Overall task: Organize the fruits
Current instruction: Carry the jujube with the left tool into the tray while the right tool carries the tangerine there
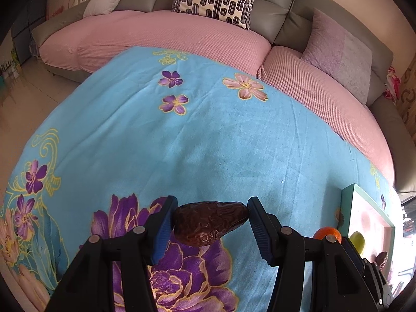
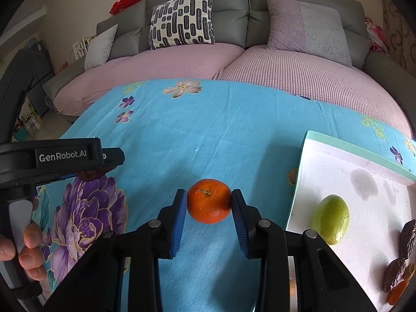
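Both claws are loaded for sorting: the left claw [image 1: 210, 223] pinches a wrinkled date [image 1: 209, 222], the right claw [image 2: 209, 202] clamps a tangerine [image 2: 208, 200], tray [image 2: 351, 150] waiting at three o'clock.

Three dates [image 1: 209, 222], two oranges [image 2: 208, 200], one green fruit [image 2: 330, 218]

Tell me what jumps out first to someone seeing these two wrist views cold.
Each tongs grips a fruit over the bright blue floral blanket: the right tongs pinch an orange, and the left tongs clamp a wrinkled brown date. At the right, a white tray with a mint rim already holds a green fruit plus dark dates near its edge.
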Action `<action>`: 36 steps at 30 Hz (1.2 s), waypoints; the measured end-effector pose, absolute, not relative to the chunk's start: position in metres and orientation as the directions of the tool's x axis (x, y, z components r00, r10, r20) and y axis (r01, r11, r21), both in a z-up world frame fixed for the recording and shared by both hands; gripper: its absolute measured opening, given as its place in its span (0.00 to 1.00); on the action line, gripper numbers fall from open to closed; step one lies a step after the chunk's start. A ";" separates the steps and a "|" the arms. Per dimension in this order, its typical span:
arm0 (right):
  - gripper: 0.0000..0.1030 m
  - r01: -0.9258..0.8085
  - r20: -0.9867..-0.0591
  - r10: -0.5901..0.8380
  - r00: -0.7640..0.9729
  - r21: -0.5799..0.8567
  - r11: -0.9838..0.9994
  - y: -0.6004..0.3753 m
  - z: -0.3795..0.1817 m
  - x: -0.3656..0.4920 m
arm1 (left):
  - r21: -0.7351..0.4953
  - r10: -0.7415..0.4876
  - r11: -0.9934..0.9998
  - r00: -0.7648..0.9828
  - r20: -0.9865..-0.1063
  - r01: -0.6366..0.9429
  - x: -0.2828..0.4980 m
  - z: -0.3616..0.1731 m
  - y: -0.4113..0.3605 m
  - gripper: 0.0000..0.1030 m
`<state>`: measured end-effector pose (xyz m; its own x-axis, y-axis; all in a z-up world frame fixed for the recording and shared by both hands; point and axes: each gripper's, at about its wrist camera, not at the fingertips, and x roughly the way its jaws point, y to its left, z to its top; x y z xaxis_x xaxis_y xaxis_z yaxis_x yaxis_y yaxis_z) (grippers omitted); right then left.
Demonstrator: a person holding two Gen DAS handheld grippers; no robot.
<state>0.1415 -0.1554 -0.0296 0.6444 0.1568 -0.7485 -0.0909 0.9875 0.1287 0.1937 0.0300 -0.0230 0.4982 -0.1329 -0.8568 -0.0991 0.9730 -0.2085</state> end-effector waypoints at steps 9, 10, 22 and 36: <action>0.35 0.007 -0.722 0.089 0.686 0.129 0.992 -0.190 -0.006 0.125 | -0.187 -0.139 0.982 0.518 -0.844 -0.041 0.188 -0.012 0.014 0.57; 0.35 0.025 -0.722 0.076 0.687 0.128 0.991 -0.196 -0.005 0.124 | -0.186 -0.143 0.982 0.516 -0.844 -0.032 0.187 -0.012 0.011 0.57; 0.35 0.289 -0.732 -0.102 0.674 0.135 0.948 -0.293 0.003 0.092 | -0.171 -0.203 0.979 0.503 -0.840 0.110 0.173 -0.007 -0.035 0.57; 0.34 0.462 -0.703 -0.204 0.681 0.197 0.864 -0.374 0.003 0.055 | -0.173 -0.335 0.921 0.483 -0.809 0.349 0.166 0.009 -0.127 0.57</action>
<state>0.0549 -0.3740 0.0029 0.6814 -0.2040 -0.7029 0.4623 0.8645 0.1973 0.1663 -0.1272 0.0090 0.4834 -0.3350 -0.8088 0.3486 0.9211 -0.1732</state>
